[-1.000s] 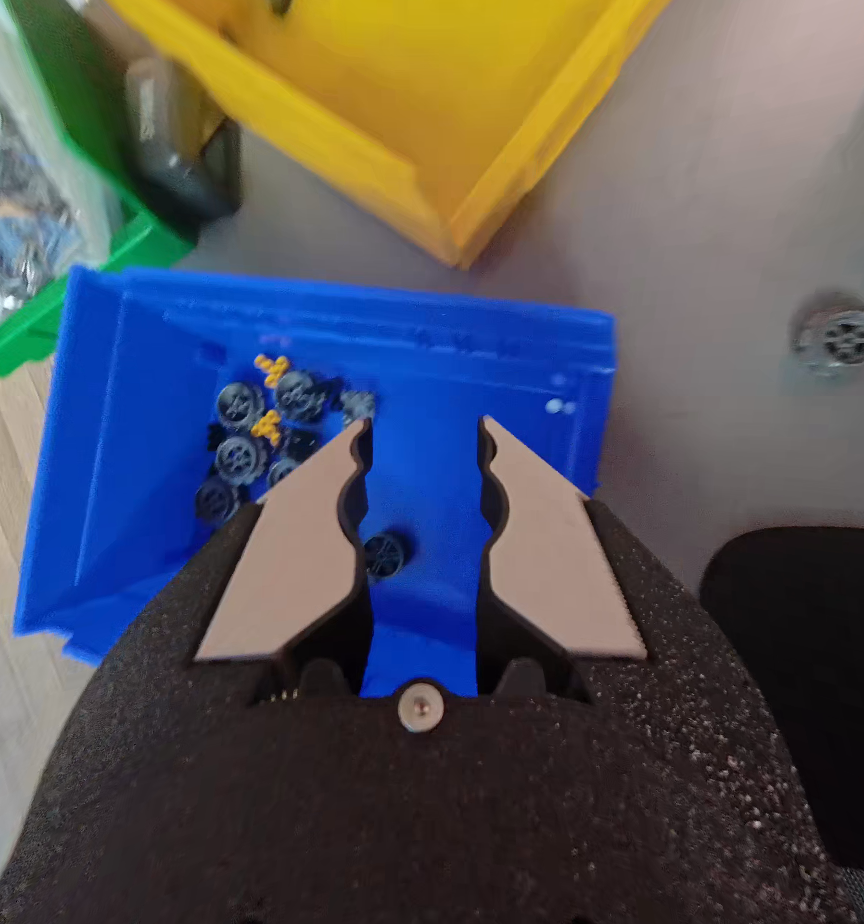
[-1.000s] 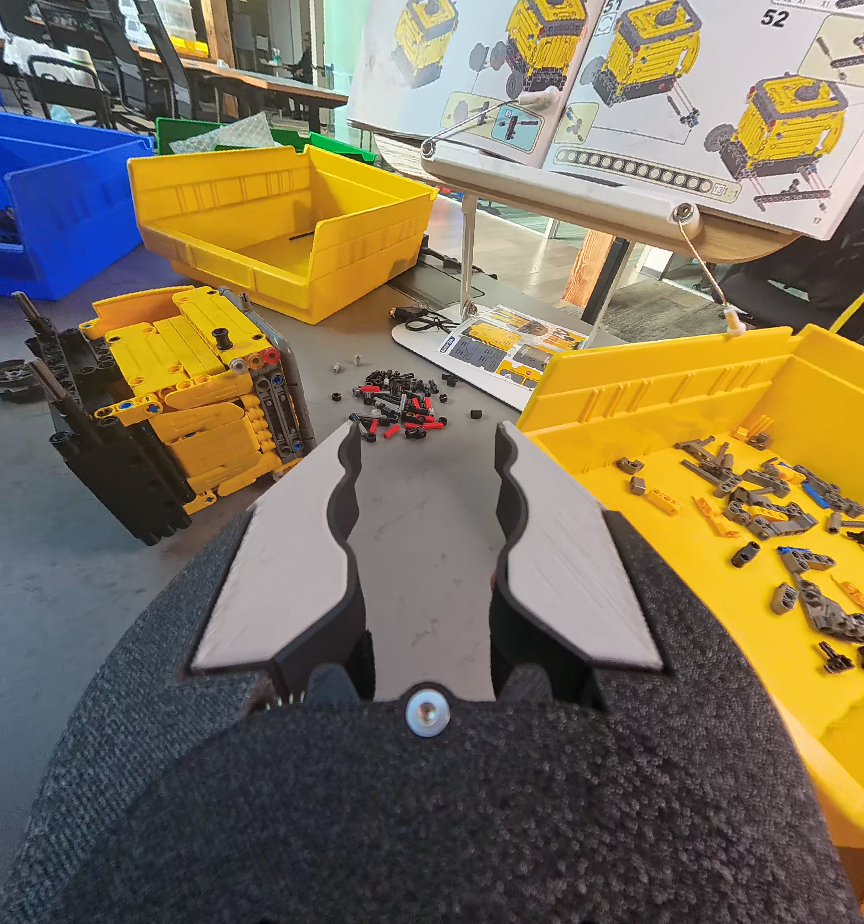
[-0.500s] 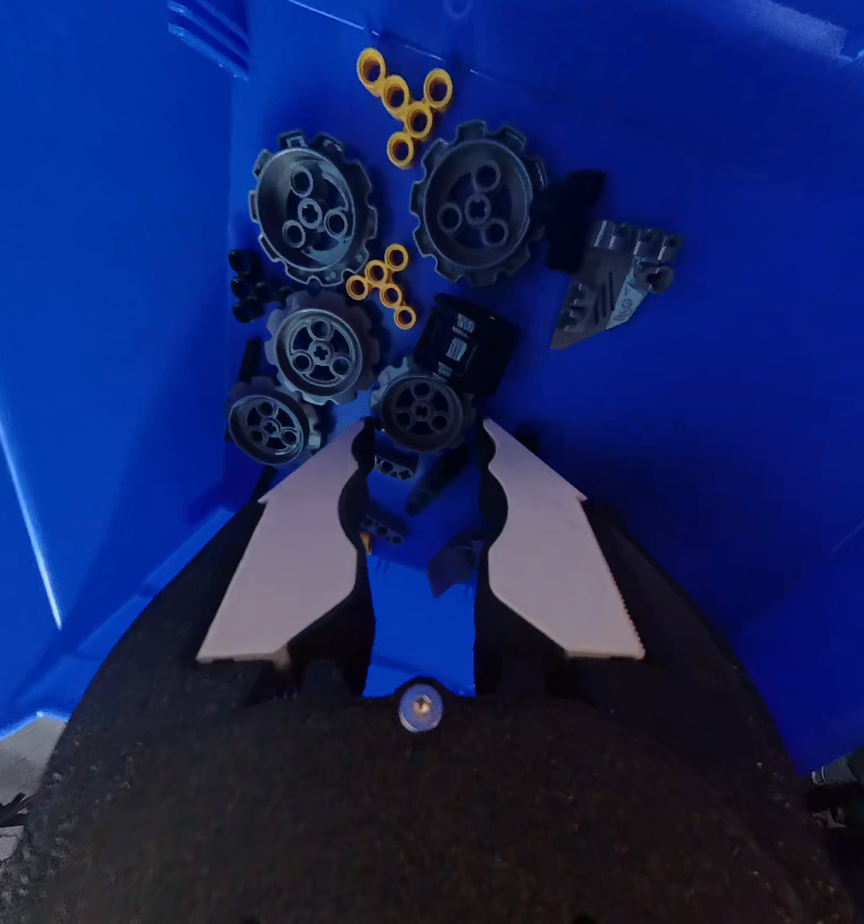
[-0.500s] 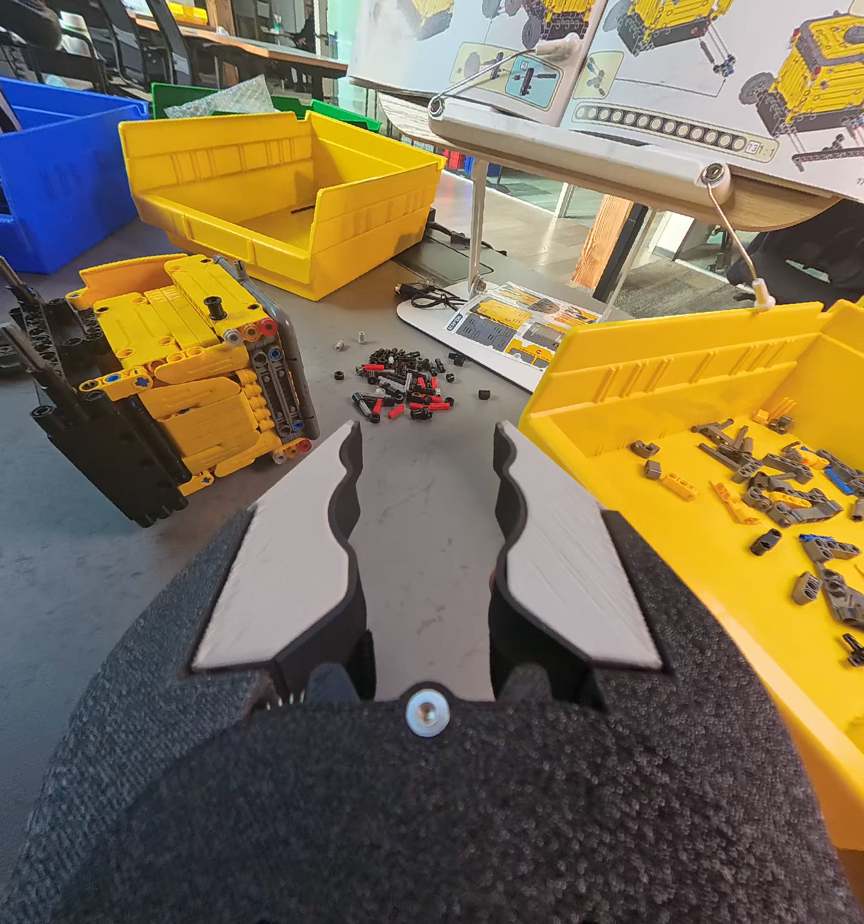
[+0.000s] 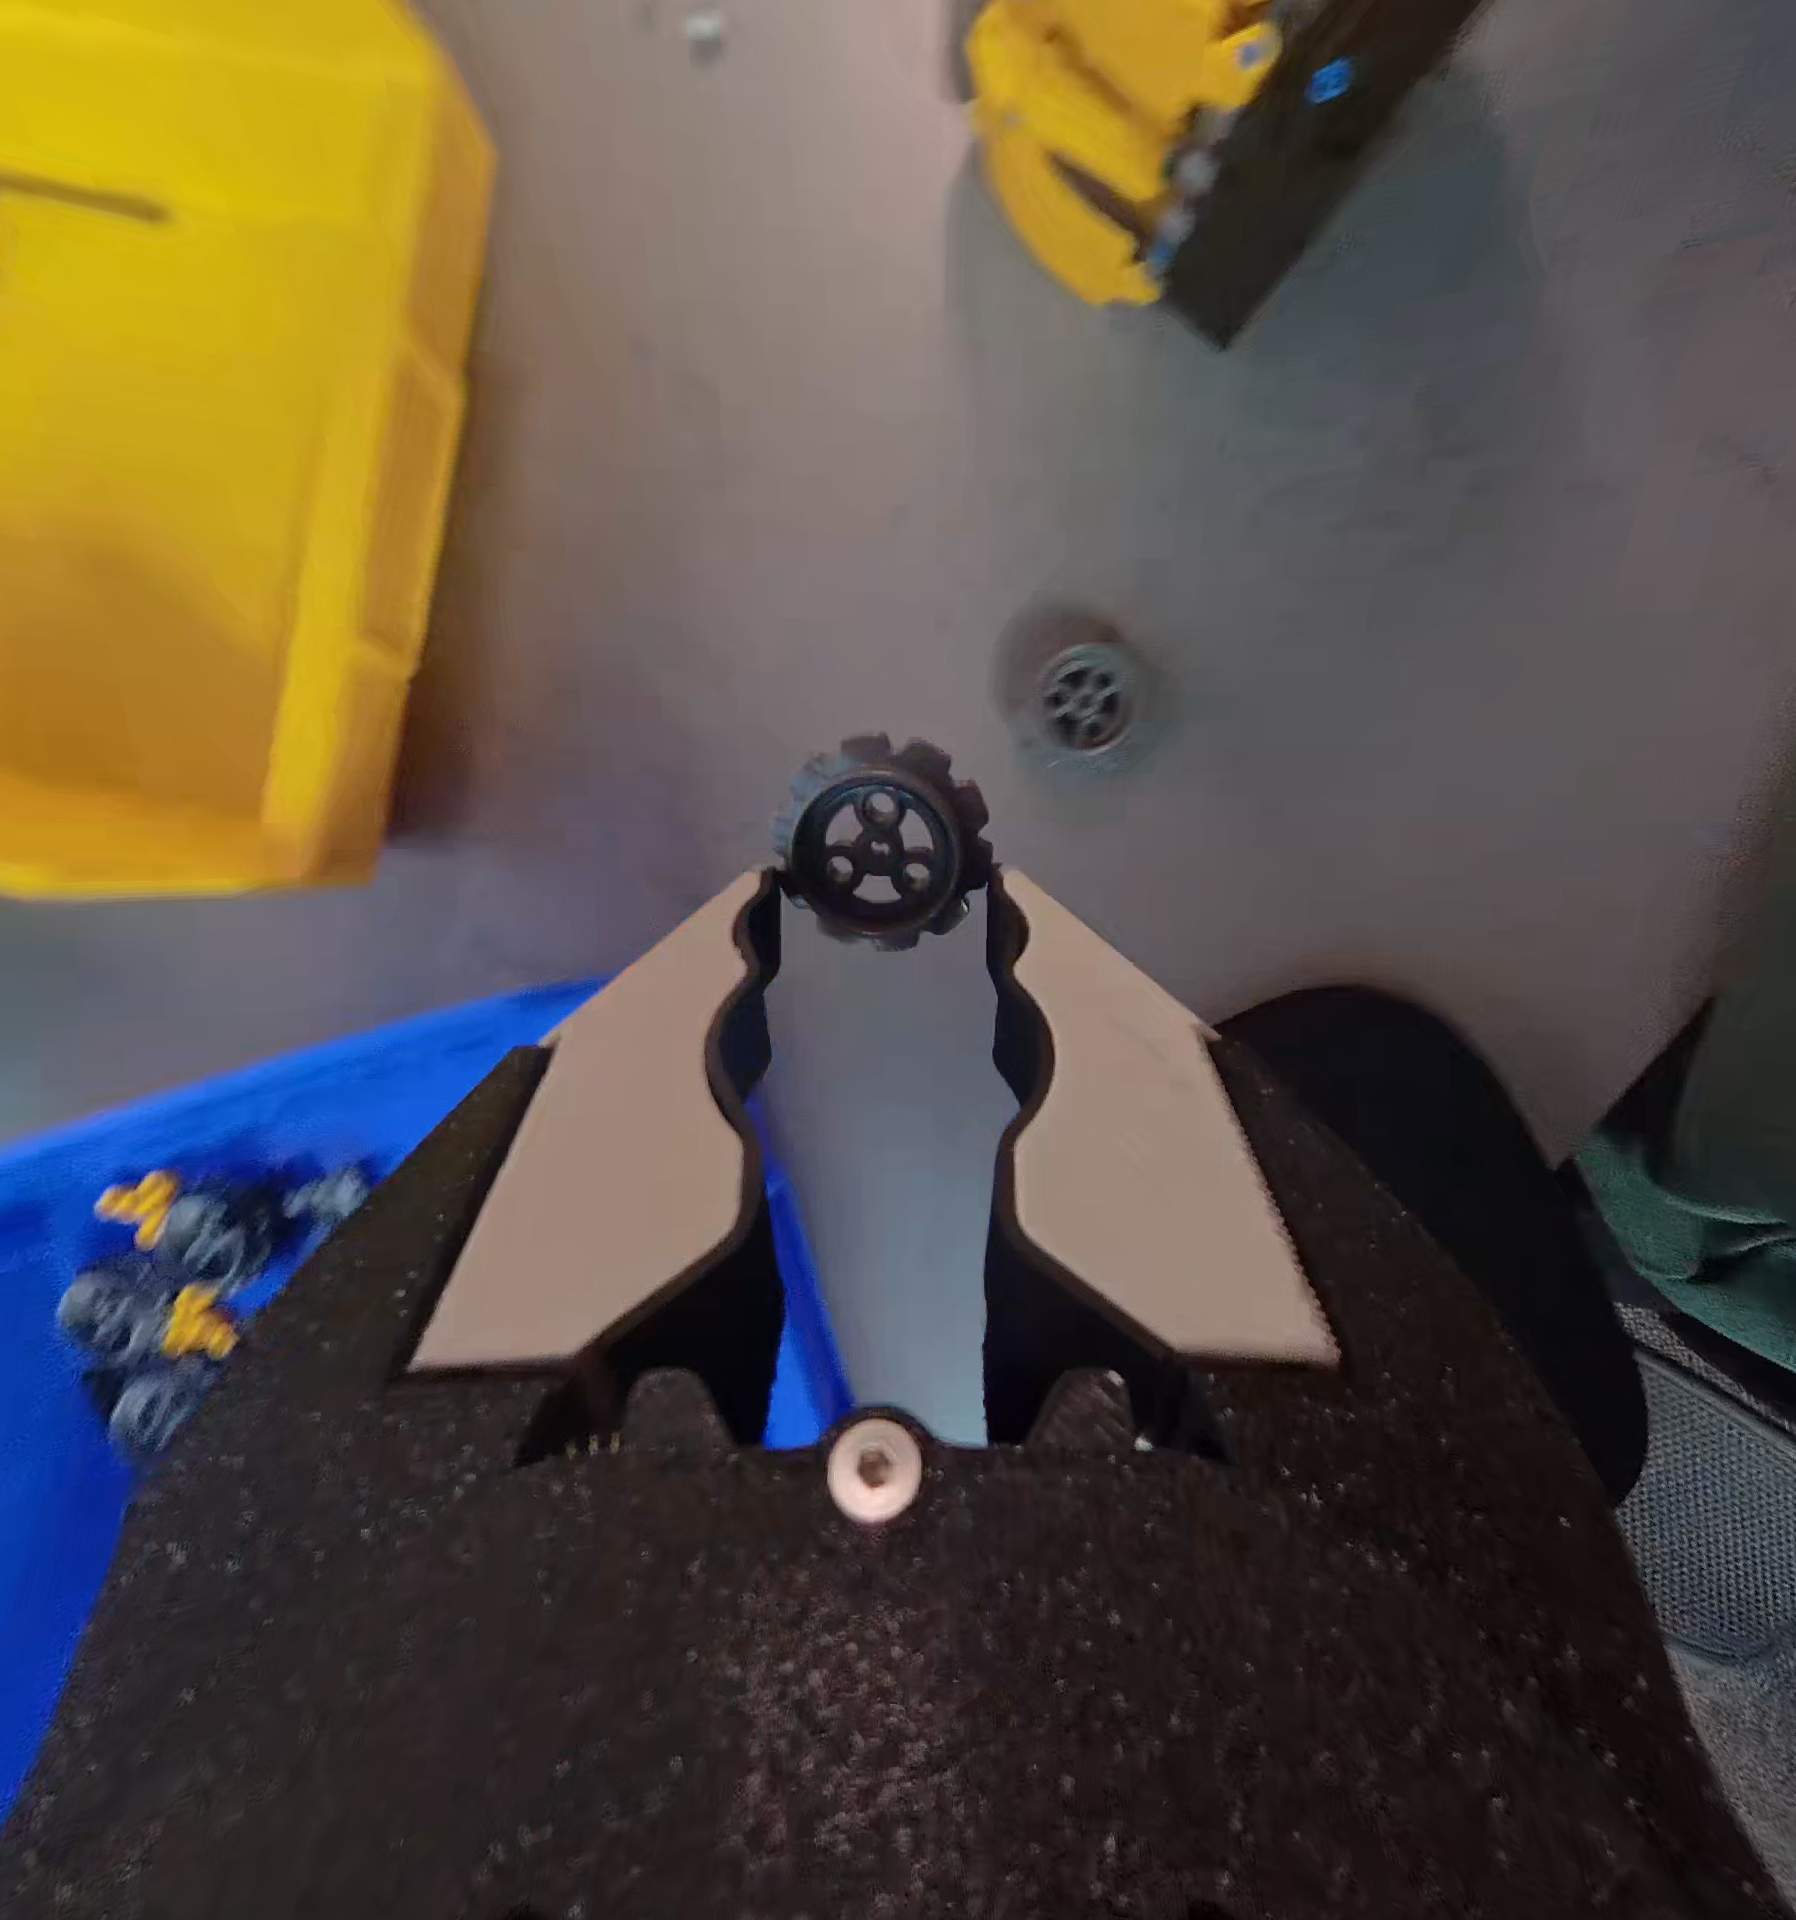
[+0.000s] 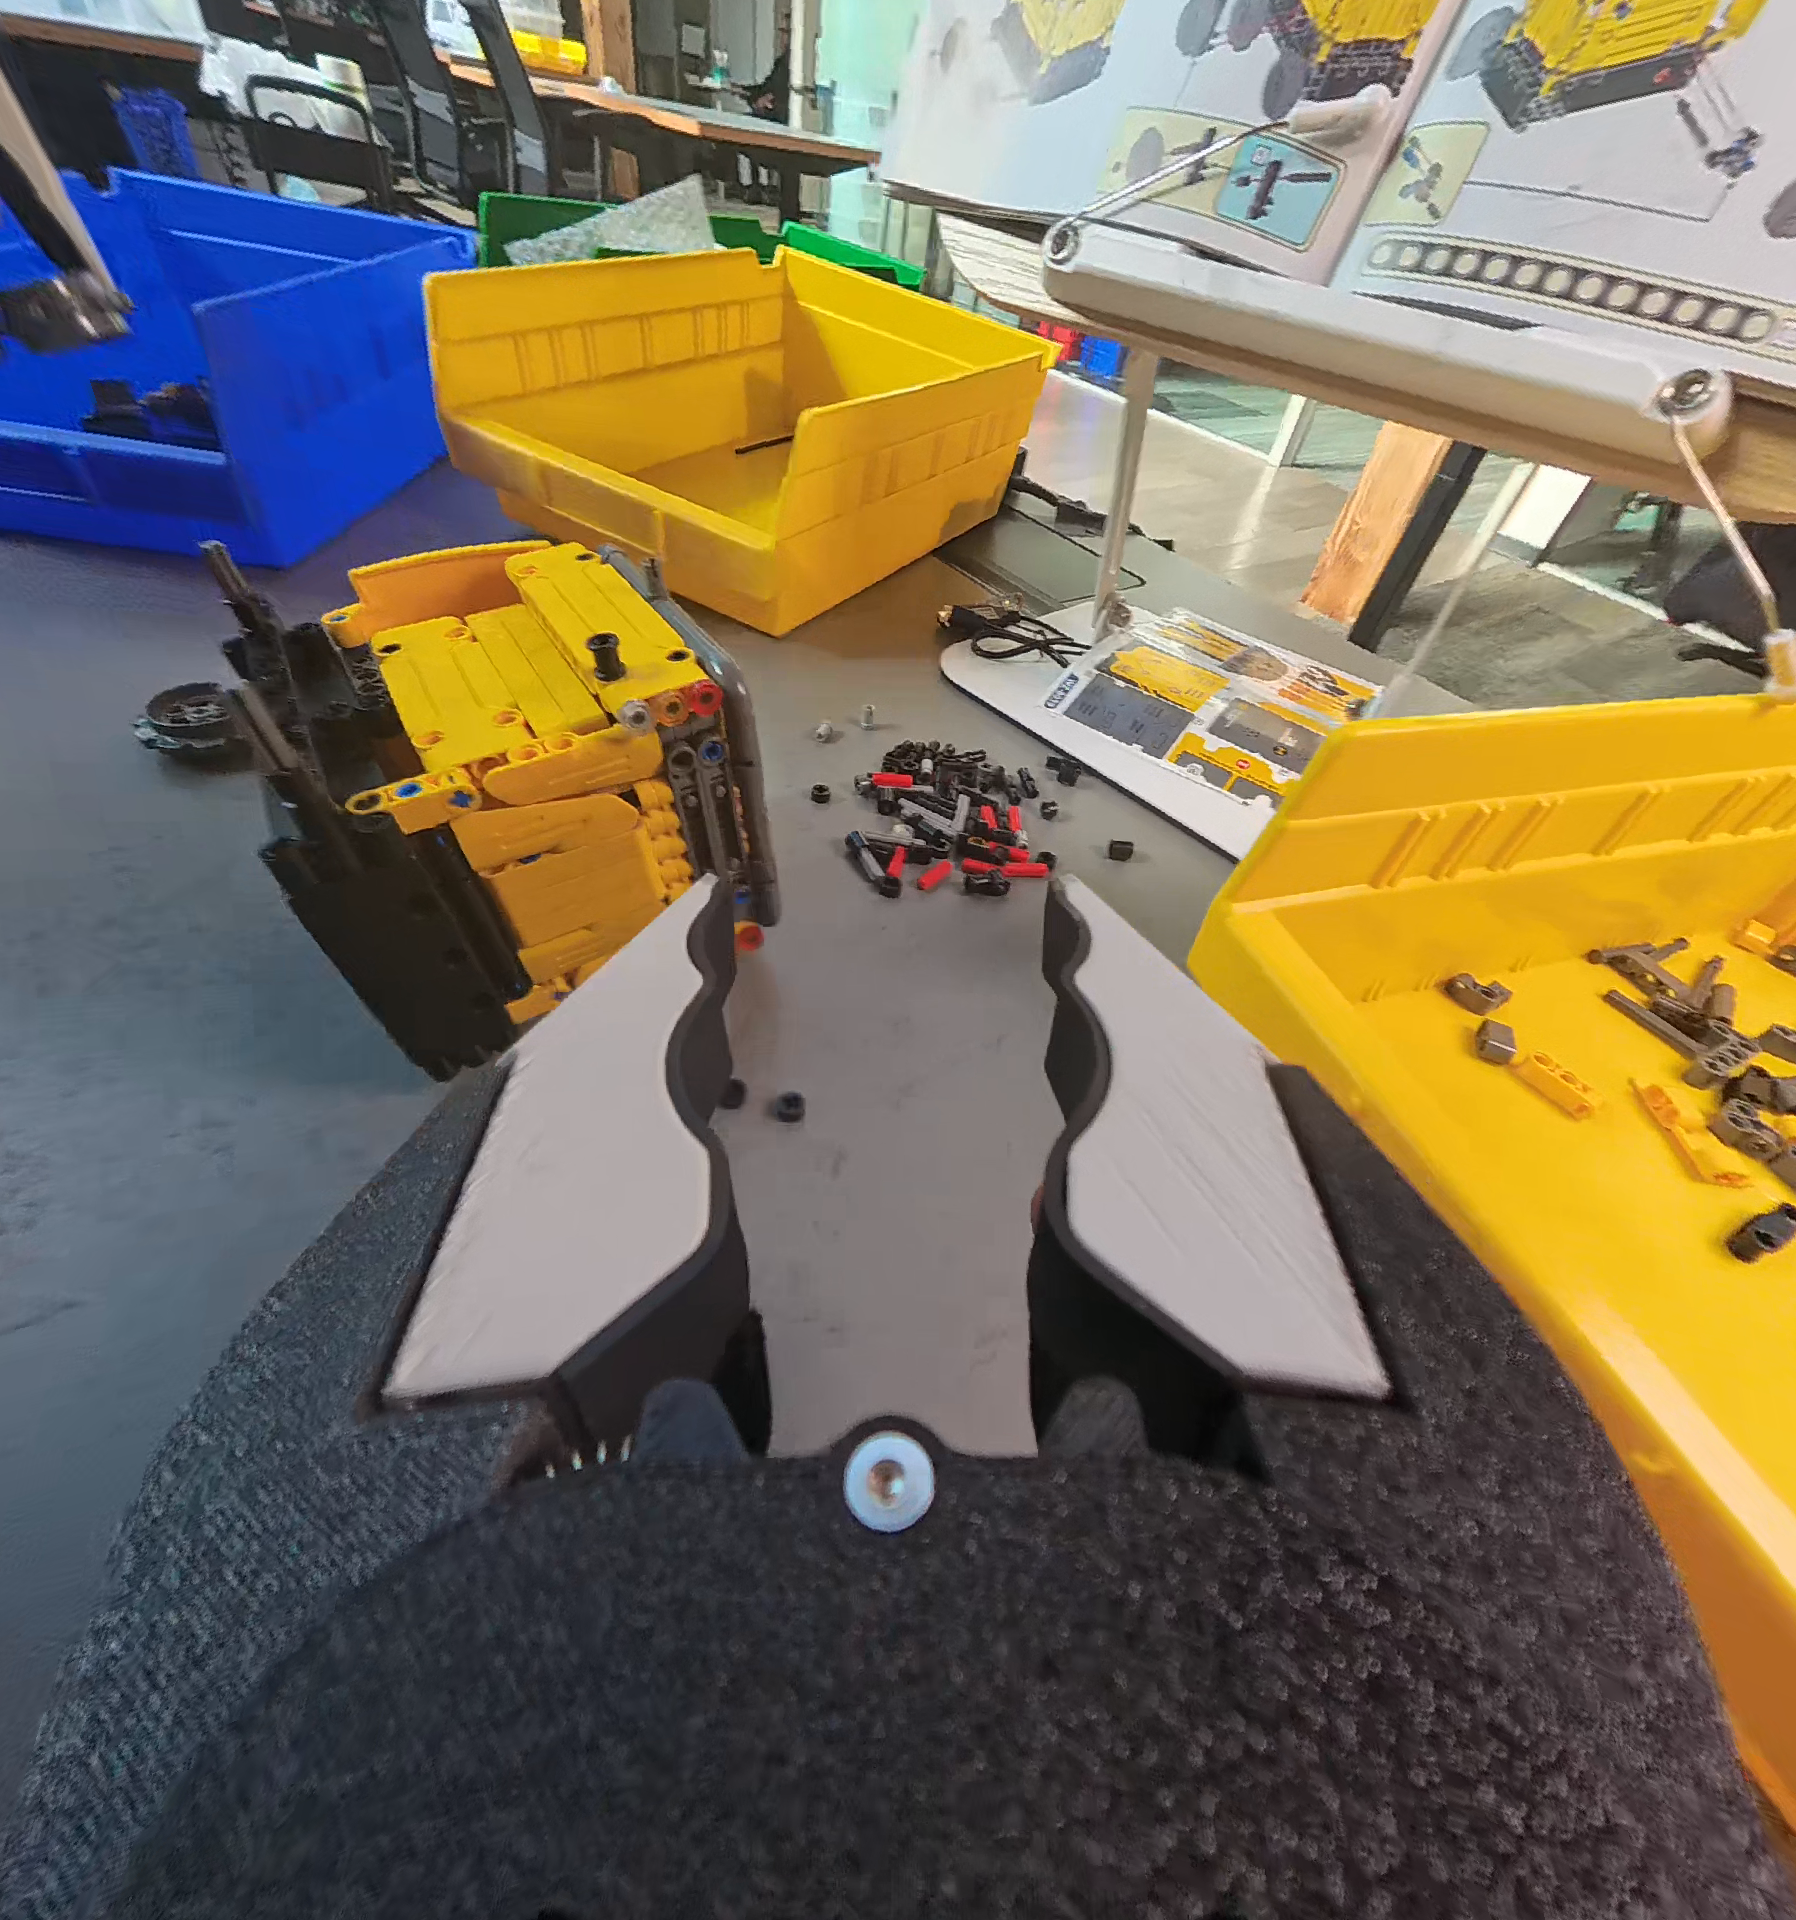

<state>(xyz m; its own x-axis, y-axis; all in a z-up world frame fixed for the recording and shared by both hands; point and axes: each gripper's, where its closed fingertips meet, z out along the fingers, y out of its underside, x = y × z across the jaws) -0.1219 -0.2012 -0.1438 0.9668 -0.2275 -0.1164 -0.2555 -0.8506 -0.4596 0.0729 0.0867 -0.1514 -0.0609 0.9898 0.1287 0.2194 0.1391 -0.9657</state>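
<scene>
One black toothed wheel (image 5: 879, 844) sits pinched between the tips of the left gripper (image 5: 881, 883), above the grey table (image 5: 769, 540). Beyond the wheel a second wheel (image 5: 1085, 698) lies flat on the table. Left of the held wheel are a blue bin (image 5: 32, 1558) and a yellow bin (image 5: 177, 436). Spread and empty, the right gripper (image 6: 886, 914) hovers over the table, near a yellow-and-black model (image 6: 520, 790).

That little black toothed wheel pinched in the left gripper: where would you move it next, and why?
Probably a short carry toward the yellow and black model. The left gripper pinches the toothed wheel at its fingertips, above bare grey table, clear of the blue bin. A similar wheel lies near the model.
</scene>
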